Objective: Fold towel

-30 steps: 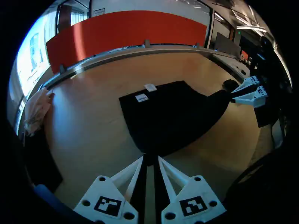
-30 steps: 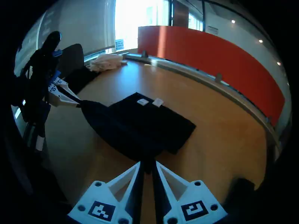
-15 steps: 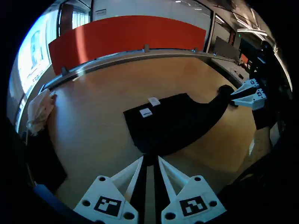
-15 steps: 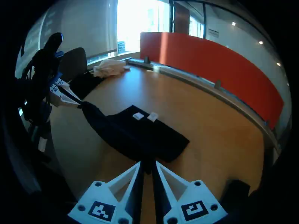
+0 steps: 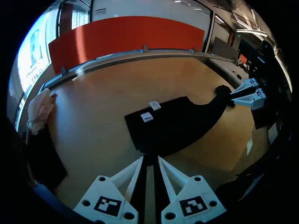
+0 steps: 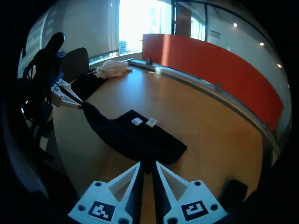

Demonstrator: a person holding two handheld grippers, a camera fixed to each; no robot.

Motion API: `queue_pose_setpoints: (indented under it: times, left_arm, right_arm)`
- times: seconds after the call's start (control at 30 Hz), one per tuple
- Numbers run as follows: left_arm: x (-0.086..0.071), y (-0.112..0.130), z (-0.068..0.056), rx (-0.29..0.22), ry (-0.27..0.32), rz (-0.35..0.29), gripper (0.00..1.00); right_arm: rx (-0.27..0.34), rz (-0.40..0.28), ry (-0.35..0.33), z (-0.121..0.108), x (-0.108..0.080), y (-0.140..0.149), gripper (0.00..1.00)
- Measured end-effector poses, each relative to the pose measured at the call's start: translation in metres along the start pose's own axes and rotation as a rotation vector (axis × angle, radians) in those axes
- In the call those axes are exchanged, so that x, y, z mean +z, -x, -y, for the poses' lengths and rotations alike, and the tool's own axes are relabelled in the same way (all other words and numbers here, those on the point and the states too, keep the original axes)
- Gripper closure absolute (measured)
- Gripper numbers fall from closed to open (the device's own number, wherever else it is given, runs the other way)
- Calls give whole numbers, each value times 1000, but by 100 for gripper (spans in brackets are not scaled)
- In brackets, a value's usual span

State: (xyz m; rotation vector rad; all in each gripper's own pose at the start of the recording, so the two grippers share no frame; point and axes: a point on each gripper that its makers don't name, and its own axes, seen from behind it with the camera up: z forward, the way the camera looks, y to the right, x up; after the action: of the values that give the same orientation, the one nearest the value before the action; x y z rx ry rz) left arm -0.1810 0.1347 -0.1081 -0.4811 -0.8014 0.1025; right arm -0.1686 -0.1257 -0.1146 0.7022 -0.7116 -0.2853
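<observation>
While the left gripper [image 5: 150, 161] is pressed together on one near corner of the black towel [image 5: 175, 123], the right gripper [image 6: 147, 164] pinches the other near corner the same way. Each also appears off to the side in the other's view, with cloth bunched at its tips. Between them the near edge hangs raised in a shallow sag, and the far part lies flat on the wooden counter [image 5: 93, 108].

I judge the fold begun but not made: the lifted edge has yet to be carried over, laid on the far edge and smoothed.

Two small white tags [image 5: 147, 117] sit on the flat part near its far edge; any writing on them is too small to read. Black-and-white square markers [image 5: 108, 206] on the gripper bodies carry no words. A pale cloth heap [image 5: 39, 108] lies at the counter's far left in the left gripper view, and a red screen [image 5: 127, 33] stands along the counter's far edge.
</observation>
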Motion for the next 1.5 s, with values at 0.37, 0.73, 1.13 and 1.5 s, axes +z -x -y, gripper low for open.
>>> queue_pose_setpoints:
  times: [0.37,0.73,1.13,1.5]
  left_arm:
    - [6,1,-1,-7,7,8,88]
    - [28,-10,8,-16,14,4,88]
    - [66,-22,21,-7,13,6,88]
    - [89,-23,28,-3,12,21,88]
  right_arm:
    - [17,27,-1,-1,4,7,86]
    - [65,55,2,-11,22,11,86]
    - [128,95,15,-36,55,22,86]
    - [125,126,25,-49,72,30,85]
